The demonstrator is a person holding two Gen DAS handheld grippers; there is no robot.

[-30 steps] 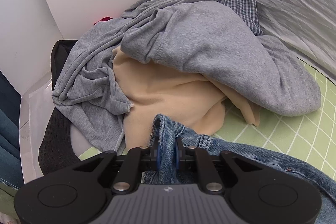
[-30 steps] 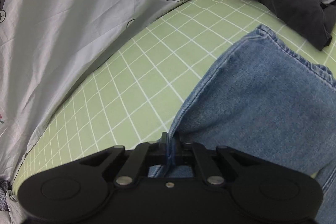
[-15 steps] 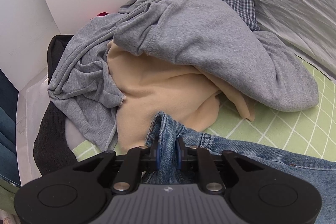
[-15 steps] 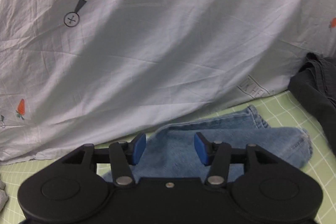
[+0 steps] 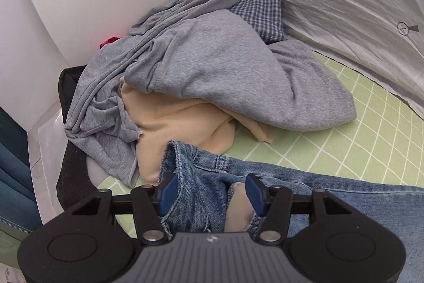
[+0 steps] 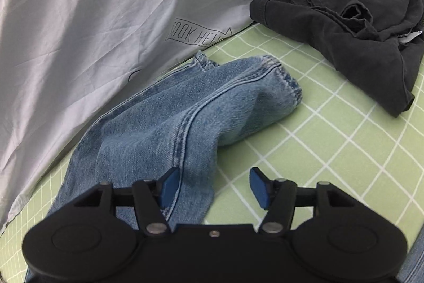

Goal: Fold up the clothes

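Note:
Blue jeans (image 5: pixel 331 192) lie across the green checked mat (image 5: pixel 371 123). Their bunched waistband end sits loosely between the blue pads of my left gripper (image 5: pixel 211 194). Its jaws are opening and the pads stand clear of the denim. In the right wrist view the jeans' leg (image 6: pixel 185 110) stretches away to its hem near the grey sheet. My right gripper (image 6: pixel 214 188) hovers over the leg's near edge with its jaws opening. Denim lies under its left pad, green mat (image 6: pixel 344 150) under the right, and nothing is gripped.
A heap of clothes lies behind the waistband: a grey sweatshirt (image 5: pixel 212 65), a beige garment (image 5: pixel 180 123), a checked cloth (image 5: pixel 259 9) and a black piece (image 5: pixel 69 177) against a white wall. A crumpled dark grey garment (image 6: pixel 344 17) lies far right. A grey sheet (image 6: pixel 92 31) borders the mat.
Both grippers were shut on the denim a second ago and have let go. The left one has drawn back and up a little. The right one swung away and now looks along the leg.

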